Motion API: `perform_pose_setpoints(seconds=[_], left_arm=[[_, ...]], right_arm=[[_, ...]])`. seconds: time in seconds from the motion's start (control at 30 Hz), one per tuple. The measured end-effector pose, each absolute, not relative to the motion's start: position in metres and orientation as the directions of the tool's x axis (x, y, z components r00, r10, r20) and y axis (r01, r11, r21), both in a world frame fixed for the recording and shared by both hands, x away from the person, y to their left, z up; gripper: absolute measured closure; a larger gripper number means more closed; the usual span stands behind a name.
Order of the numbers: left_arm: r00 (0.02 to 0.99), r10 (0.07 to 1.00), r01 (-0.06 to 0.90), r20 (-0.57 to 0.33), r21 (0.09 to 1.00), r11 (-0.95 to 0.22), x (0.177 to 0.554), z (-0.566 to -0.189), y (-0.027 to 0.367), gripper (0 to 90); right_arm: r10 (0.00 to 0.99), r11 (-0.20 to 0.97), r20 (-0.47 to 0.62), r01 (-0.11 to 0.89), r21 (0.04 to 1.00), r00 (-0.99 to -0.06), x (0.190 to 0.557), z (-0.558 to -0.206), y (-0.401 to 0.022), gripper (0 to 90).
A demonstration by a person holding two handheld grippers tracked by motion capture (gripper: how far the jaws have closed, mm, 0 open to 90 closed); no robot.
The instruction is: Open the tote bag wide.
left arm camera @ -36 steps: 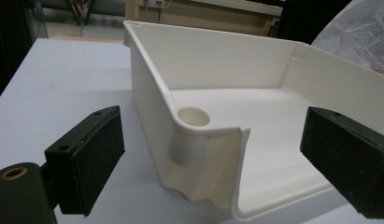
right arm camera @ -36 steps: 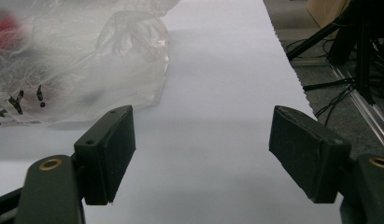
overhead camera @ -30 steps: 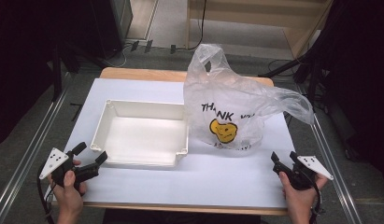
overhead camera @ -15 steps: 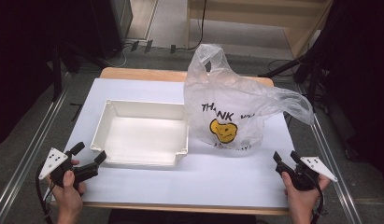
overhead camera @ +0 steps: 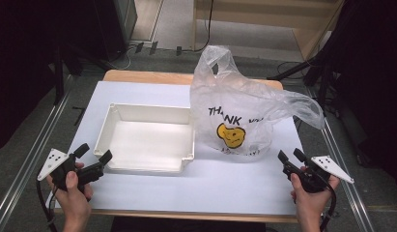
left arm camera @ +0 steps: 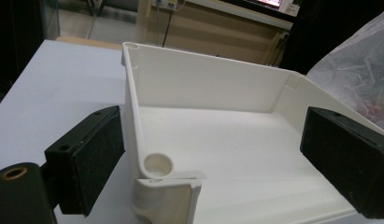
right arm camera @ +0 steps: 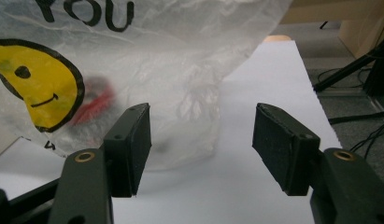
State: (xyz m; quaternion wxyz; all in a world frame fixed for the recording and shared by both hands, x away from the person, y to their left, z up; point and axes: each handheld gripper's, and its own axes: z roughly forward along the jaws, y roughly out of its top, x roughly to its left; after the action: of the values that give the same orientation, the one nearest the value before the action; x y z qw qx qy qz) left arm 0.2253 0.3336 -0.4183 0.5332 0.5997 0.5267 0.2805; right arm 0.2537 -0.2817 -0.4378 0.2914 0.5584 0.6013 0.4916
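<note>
A white plastic tray point(overhead camera: 120, 112) lies empty at the table's centre-left. Right of it stands a translucent plastic bag point(overhead camera: 244, 104) printed with "THANK YOU" and a yellow smiley face; something red point(right arm camera: 94, 105) shows dimly through it. My left gripper point(overhead camera: 93, 155) is open at the tray's near left corner point(left arm camera: 154, 170), its jaws straddling that corner without touching. My right gripper point(overhead camera: 290, 155) is open near the table's right front, pointing at the bag point(right arm camera: 180, 56) with nothing between its jaws.
The white table top point(overhead camera: 225, 186) has bare room along the front edge between both hands. Metal rails point(overhead camera: 29, 154) run down either side of the table. A wooden edge point(overhead camera: 148, 76) borders the far side.
Both grippers have drifted slightly outward and toward the front edge. The tray and bag have not moved.
</note>
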Motion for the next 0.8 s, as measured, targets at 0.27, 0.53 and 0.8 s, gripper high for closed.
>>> perform_pose_setpoints(seconds=[0.27, 0.53, 0.8], left_arm=[[0.312, 0.93, 0.332, -0.195, 0.939, 0.086, 0.226, -0.406, 0.313, 6.3], [0.355, 0.917, 0.325, -0.181, 0.944, 0.06, 0.232, -0.391, 0.285, 6.3], [0.396, 0.906, 0.325, -0.147, 0.946, 0.011, 0.245, -0.381, 0.249, 6.4]], right_arm=[[0.947, -0.093, 0.207, 0.404, 0.91, -0.247, 0.279, -0.417, -0.269, 29.4], [0.927, -0.103, 0.239, 0.418, 0.903, -0.288, 0.298, -0.407, -0.252, 22.3], [0.916, -0.087, 0.229, 0.395, 0.914, -0.328, 0.306, -0.394, -0.236, 20.9]])
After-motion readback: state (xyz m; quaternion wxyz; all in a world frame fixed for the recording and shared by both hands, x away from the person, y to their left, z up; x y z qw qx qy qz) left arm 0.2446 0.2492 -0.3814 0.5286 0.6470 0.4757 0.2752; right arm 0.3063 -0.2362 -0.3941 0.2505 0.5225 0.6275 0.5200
